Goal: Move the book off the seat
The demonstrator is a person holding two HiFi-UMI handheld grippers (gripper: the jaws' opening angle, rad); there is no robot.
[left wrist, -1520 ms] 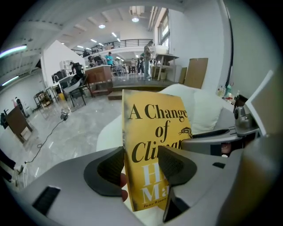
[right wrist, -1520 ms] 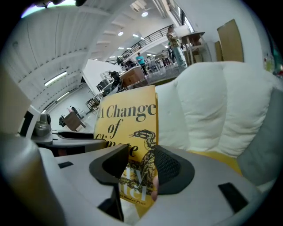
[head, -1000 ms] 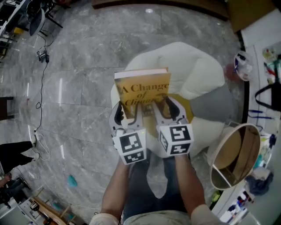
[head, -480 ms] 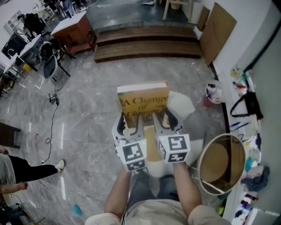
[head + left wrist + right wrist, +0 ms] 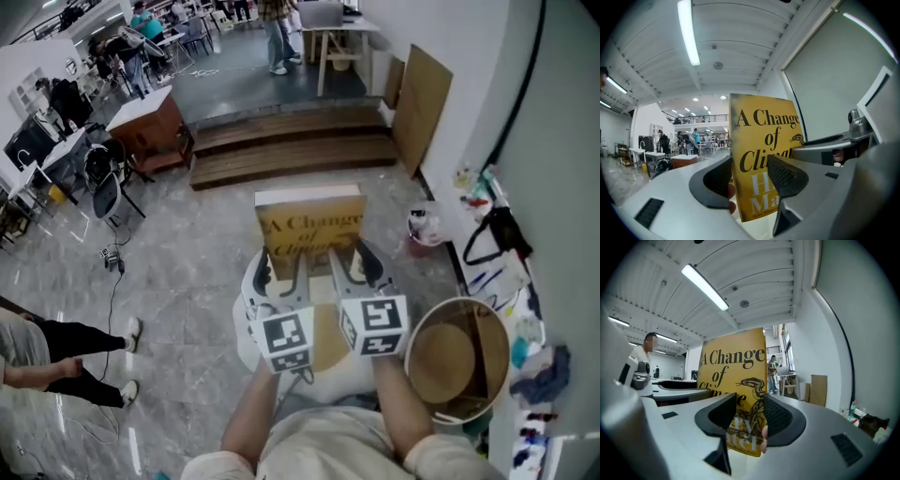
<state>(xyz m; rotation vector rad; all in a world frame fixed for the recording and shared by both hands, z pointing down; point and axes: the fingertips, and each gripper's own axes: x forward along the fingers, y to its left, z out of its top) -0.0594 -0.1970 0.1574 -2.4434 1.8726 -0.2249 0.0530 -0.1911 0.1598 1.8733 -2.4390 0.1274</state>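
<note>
Grey left gripper [image 5: 282, 267], right gripper [image 5: 352, 263], beige sleeves [image 5: 214, 466]

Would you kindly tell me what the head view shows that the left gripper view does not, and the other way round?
Only the head view: the wooden steps, the grey floor and the round basket. Only the left gripper view: the ceiling light and the fingers pressed against the cover up close. Both: the yellow book, held upright by the left gripper and the right gripper.
</note>
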